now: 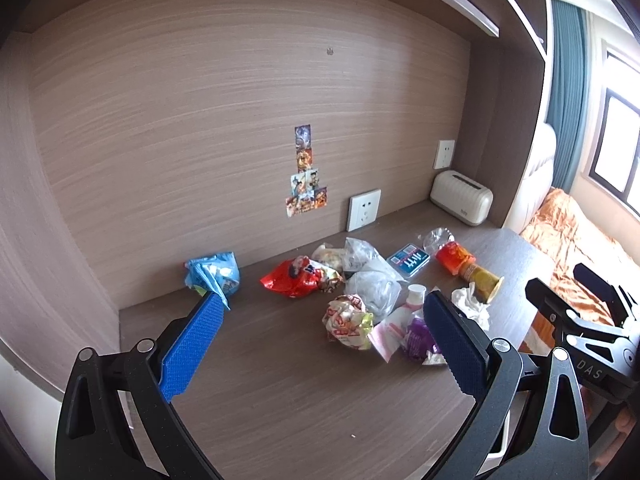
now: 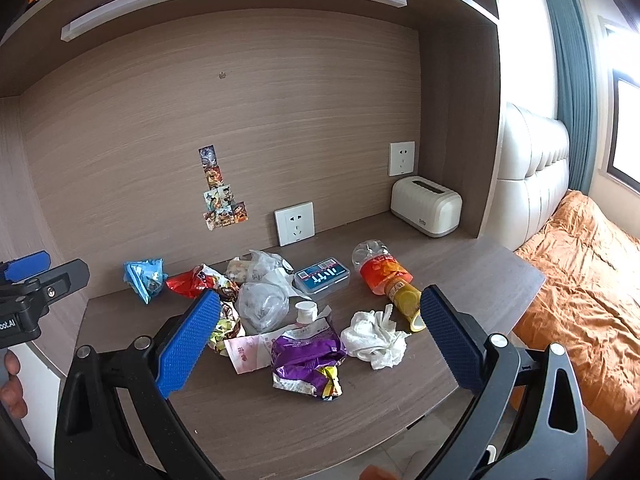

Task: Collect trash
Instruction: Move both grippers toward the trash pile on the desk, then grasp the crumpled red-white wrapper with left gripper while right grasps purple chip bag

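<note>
With both the left hand-held gripper (image 1: 320, 328) and right hand-held gripper (image 2: 320, 328) released and empty above the brown wooden bench (image 2: 248, 412), collection seems unstarted; the crumpled purple foil wrapper (image 2: 306, 360), just ahead between the right one's fingers, looks the likeliest first pick, calling for lowering and closing.

The left hand-held gripper (image 1: 320, 320) is held wide open above a wooden table (image 1: 280, 400). Crumpled wrappers, a blue packet (image 1: 214, 274) and a white tissue (image 1: 472, 304) are scattered beyond it.
</note>
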Demonstrator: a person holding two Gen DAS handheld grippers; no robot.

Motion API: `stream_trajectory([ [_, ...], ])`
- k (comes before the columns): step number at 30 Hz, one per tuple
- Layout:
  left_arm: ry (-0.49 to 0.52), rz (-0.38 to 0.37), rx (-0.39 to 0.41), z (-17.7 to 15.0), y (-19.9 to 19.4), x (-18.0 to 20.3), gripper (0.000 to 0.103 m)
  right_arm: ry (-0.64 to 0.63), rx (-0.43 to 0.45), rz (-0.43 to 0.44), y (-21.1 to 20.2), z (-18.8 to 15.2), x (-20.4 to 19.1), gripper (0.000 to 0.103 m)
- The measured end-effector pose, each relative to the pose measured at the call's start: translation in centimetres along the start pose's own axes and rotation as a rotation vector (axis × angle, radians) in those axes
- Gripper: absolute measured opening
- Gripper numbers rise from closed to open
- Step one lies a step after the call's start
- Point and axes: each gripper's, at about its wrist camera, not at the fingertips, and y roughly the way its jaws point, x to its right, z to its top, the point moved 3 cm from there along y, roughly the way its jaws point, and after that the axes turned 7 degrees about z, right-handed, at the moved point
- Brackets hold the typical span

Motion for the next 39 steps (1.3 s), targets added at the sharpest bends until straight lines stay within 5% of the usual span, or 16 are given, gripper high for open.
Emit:
stream_trajectory([
  [24, 0.007, -0.041, -0.049, -0.2, 5.6, 0.7, 0.098, -0.122, -0.042, 0.002, 4.8, 0.2, -1.3, 0.100],
  [39, 0.162, -0.136, -0.167, -3.5, 17.8, 3.6, 0.098, 0.029, -0.278, -0.049, 14.1, -6.7, 1.4, 0.100],
])
